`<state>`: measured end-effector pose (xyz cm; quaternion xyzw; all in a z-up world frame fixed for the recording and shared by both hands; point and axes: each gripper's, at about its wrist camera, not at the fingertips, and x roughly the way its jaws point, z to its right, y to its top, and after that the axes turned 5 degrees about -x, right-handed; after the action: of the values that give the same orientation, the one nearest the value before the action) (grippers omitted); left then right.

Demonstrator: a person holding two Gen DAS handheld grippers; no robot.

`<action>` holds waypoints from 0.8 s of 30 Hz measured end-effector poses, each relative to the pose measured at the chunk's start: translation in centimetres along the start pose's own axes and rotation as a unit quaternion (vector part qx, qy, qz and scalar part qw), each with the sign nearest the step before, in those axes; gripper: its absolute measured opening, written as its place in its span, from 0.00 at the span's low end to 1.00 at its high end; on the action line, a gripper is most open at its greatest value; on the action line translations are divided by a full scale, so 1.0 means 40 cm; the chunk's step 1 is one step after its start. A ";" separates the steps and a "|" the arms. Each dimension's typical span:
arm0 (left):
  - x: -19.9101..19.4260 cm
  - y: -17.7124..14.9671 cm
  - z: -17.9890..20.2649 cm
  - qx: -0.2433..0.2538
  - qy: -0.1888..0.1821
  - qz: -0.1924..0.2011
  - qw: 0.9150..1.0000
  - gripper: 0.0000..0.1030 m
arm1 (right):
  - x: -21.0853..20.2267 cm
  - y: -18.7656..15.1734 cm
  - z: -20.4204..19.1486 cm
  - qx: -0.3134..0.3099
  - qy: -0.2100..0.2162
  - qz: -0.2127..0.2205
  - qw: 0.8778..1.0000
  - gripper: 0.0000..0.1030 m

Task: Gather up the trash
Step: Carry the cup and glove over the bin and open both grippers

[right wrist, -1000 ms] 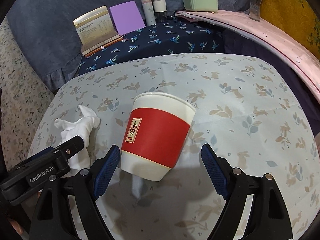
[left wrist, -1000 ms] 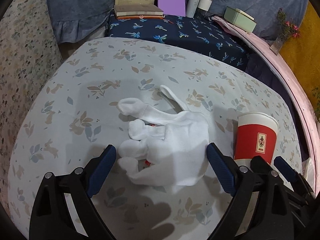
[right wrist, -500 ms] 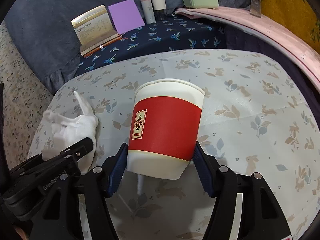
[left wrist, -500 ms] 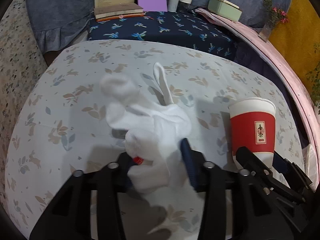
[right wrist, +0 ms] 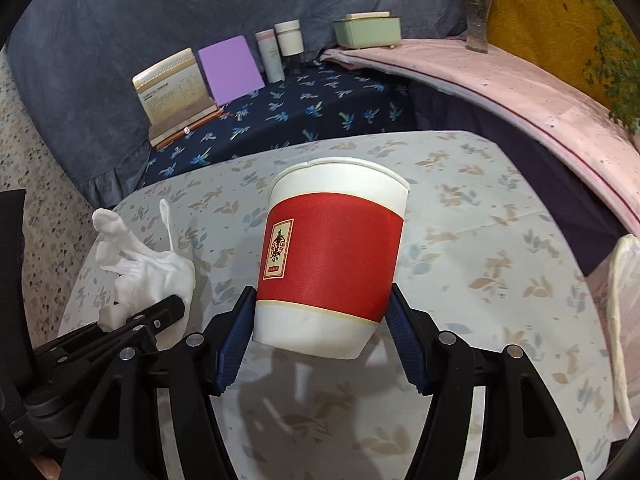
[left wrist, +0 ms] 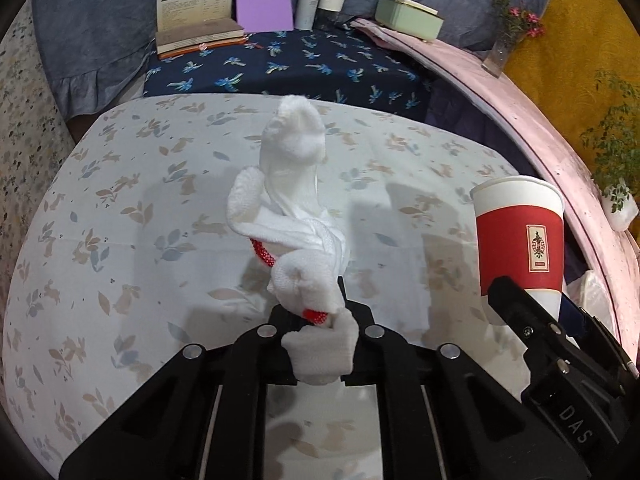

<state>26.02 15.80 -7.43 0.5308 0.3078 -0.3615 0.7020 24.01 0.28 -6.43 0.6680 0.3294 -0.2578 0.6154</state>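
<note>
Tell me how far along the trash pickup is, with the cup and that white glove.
Done: both pieces are gripped and look lifted off the table. In hand: the left gripper is closing on the crumpled white glove; the right gripper clamps the red paper cup. Left: dropping them somewhere, perhaps into the white bag at the table's right edge. No other trash is visible.

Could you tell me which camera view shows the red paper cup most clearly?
The right wrist view: the red paper cup fills the centre, clamped between the right gripper pads, its label readable. The left wrist view shows it small at the right edge, its base hidden behind that gripper.
</note>
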 end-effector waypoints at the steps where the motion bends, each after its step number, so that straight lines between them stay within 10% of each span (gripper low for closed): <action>1: -0.010 -0.003 0.017 0.003 -0.003 0.002 1.000 0.10 | -0.018 -0.001 0.017 0.004 -0.003 0.004 1.000 0.60; 24: -0.168 -0.141 0.527 0.138 -0.072 0.026 0.987 0.11 | -0.336 -0.088 0.445 0.099 -0.083 0.075 0.989 0.60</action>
<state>18.63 -4.38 0.32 0.6028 0.1894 -0.4192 0.6520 13.71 -18.95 -0.60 0.7245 0.1988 -0.2966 0.5896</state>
